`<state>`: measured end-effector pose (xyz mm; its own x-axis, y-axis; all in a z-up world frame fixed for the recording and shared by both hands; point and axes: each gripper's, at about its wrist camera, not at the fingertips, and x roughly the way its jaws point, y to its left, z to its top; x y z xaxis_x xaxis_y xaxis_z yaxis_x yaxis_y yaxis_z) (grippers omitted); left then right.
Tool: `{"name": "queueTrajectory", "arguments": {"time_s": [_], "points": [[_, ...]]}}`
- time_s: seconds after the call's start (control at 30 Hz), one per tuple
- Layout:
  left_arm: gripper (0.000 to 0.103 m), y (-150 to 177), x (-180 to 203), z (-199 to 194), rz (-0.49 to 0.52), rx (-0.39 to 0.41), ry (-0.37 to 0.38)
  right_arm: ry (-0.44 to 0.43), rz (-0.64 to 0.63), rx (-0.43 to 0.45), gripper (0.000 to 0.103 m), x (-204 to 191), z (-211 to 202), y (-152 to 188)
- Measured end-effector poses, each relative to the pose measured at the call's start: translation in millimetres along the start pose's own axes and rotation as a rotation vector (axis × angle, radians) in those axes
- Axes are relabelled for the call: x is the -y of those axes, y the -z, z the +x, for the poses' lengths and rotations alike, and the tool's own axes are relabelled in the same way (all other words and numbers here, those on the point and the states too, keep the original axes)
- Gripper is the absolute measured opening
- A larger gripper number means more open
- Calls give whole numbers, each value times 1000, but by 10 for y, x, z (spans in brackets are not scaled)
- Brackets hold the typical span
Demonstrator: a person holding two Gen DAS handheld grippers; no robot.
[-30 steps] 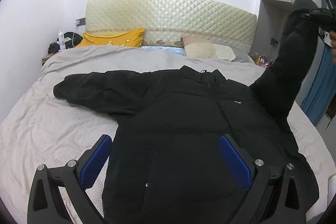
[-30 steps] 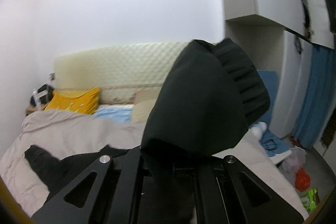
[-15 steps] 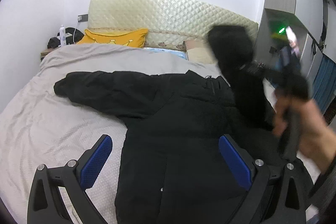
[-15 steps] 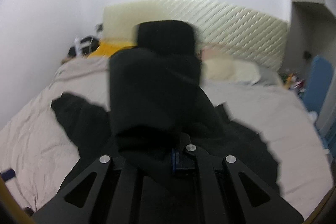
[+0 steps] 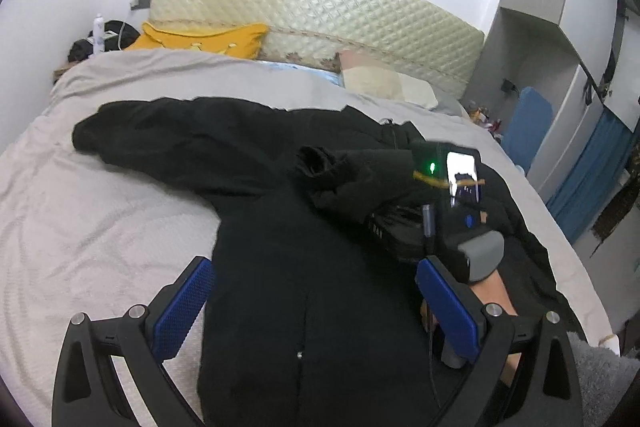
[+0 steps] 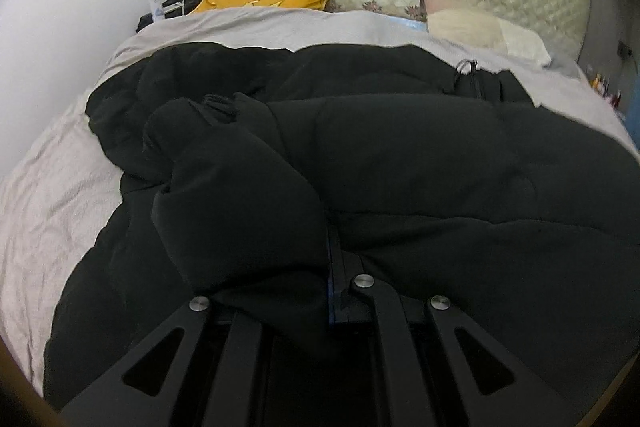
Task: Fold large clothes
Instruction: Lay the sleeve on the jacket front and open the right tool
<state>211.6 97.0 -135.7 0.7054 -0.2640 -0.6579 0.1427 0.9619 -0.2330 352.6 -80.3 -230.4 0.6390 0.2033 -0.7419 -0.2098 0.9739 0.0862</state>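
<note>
A large black padded jacket (image 5: pixel 288 267) lies spread on the bed, its left sleeve (image 5: pixel 160 135) stretched out to the left. My right gripper (image 6: pixel 320 267) is shut on the right sleeve (image 6: pixel 240 195), which is folded across the jacket's chest with its cuff (image 5: pixel 316 159) pointing left. In the left wrist view the right gripper (image 5: pixel 396 223) lies low over the jacket's body. My left gripper (image 5: pixel 316 295) is open and empty, hovering above the jacket's lower part.
The bed has a grey-beige cover (image 5: pixel 80 211) and a quilted cream headboard (image 5: pixel 320 11). A yellow pillow (image 5: pixel 200 39) and a cream pillow (image 5: pixel 384 83) lie at the head. A cluttered nightstand (image 5: pixel 96 39) is at far left; wardrobe and blue curtain (image 5: pixel 588 167) at right.
My right gripper swung the right sleeve from high at the right down and leftward across the jacket's chest. My left gripper stayed open and moved slightly.
</note>
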Motion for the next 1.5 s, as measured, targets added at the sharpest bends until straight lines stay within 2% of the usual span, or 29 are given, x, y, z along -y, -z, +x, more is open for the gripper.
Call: {"name": "queueTrajectory", "arguments": {"time_s": [0.13, 0.2, 0.23, 0.27, 0.3, 0.33, 0.37, 0.57, 0.7, 0.83, 0.97, 1.13, 1.23, 1.5], "points": [[102, 21, -17, 38, -19, -2, 28, -15, 11, -37, 8, -16, -51, -46], [102, 18, -42, 73, -37, -23, 31, -20, 6, -55, 16, -28, -143, -54], [102, 24, -50, 68, -50, -34, 33, -22, 1, -60, 26, -43, -172, -49], [102, 25, -49, 44, -58, -32, 38, -27, -4, -66, 43, -50, -226, -42], [102, 28, -37, 4, -62, -27, 37, -34, -6, -65, 52, -60, -308, -34], [102, 27, -21, -43, -63, -18, 28, -36, -5, -48, 68, -62, -413, -22], [102, 26, -3, -76, -62, -11, 21, -36, -1, -25, 73, -53, -528, -12], [102, 64, 152, -408, -40, 56, -22, -49, 68, 67, 73, 173, -1148, 90], [102, 135, 269, -506, -31, 74, -43, -14, 79, 123, 73, 357, -1636, 250], [102, 154, 483, -541, -13, 85, -25, 22, 81, 186, 73, 474, -2070, 446], [102, 208, 698, -617, 43, 131, -31, 101, 83, 260, 73, 568, -2520, 679], [102, 261, 869, -604, 60, 122, -4, 89, 158, 306, 73, 742, -2914, 965], [102, 298, 963, -601, 90, 125, -15, 93, 175, 346, 73, 803, -3095, 1196], [102, 359, 993, -618, 101, 126, 2, 101, 188, 353, 73, 759, -3420, 1499]]}}
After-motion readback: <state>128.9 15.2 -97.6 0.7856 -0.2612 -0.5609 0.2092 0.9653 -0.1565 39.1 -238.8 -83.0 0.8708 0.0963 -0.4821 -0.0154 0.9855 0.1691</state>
